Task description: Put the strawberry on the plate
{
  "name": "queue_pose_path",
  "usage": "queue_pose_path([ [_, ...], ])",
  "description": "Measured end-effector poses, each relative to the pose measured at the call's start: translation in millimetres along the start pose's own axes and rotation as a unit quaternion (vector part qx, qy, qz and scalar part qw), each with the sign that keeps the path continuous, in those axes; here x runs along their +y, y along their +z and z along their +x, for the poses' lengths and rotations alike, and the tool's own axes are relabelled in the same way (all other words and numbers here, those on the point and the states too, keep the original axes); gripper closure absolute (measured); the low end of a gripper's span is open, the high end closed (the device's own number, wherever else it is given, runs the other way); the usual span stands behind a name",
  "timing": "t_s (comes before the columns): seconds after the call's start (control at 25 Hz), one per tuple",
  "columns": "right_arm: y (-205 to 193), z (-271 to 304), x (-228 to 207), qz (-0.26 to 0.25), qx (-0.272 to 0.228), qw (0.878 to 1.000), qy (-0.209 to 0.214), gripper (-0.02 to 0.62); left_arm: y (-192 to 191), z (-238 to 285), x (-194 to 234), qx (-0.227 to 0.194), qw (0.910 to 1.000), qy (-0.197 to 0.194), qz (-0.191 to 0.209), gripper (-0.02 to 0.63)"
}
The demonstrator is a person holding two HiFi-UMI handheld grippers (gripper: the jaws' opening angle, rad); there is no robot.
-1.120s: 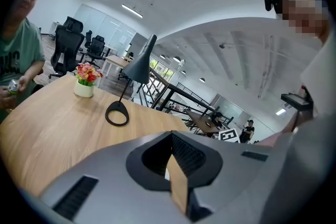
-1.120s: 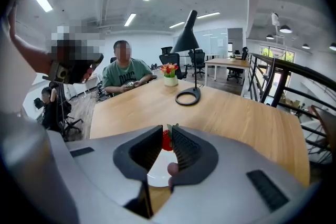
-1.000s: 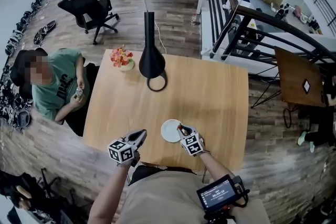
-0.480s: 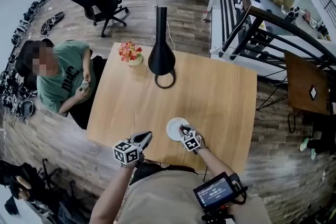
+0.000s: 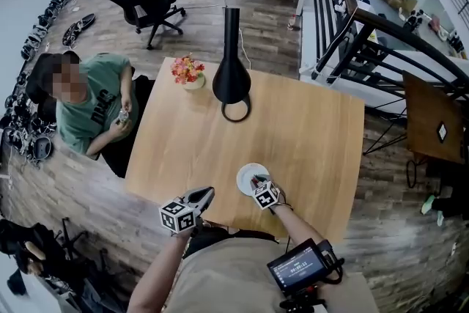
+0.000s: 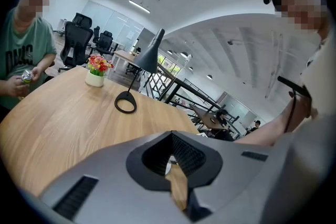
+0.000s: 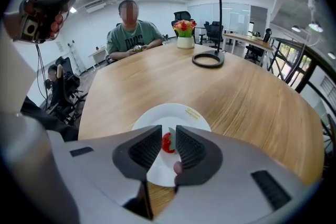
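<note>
Looking down in the head view, we see a round white plate [image 5: 244,173] on the wooden table [image 5: 293,121], with the right gripper [image 5: 256,180] over it. In the left gripper view, the left gripper [image 6: 171,135] has its ribbed jaws closed on nothing. In the right gripper view, dark ribbed pads [image 7: 147,147] pinch the red strawberry [image 7: 167,142] over the plate.

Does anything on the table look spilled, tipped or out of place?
Nothing stands out: the lamp and flower pot stand upright, and the right gripper holds the strawberry over the plate.

head: steeply down on table [image 5: 293,128]; gripper views: low, close; all share lamp [image 5: 231,80]
</note>
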State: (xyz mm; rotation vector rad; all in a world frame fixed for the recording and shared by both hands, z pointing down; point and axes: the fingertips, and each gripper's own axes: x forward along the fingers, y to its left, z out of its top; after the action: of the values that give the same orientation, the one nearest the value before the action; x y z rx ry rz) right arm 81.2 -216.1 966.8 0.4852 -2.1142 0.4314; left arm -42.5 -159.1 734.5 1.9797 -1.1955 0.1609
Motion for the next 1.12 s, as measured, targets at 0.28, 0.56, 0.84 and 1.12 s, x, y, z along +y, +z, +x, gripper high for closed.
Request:
queue_pose_path([
  [0.28, 15, -34, -13, 0.055, -0.065, 0.996, -0.029, 0.494, 3, -5, -5, -0.009, 1.0000, -0.003, -0.002, 0.603],
  [0.56, 57, -99, -43, 0.154, -0.190, 0.968, -0.058, 0.448, 29, -18, -5, -0.058, 0.9983, 0.000, 0.000, 0.603],
  [0.84, 123, -212, -58, 0.172, -0.325, 0.924, -0.100, 0.407, 70, -26, -26, -0.116, 0.9921, -0.007, 0.047, 0.603],
  [1.12, 159, -321, -39, 0.164, -0.413, 0.881, -0.163, 0.407, 130, -34, -59, -0.157, 0.9815, -0.067, 0.087, 0.601],
])
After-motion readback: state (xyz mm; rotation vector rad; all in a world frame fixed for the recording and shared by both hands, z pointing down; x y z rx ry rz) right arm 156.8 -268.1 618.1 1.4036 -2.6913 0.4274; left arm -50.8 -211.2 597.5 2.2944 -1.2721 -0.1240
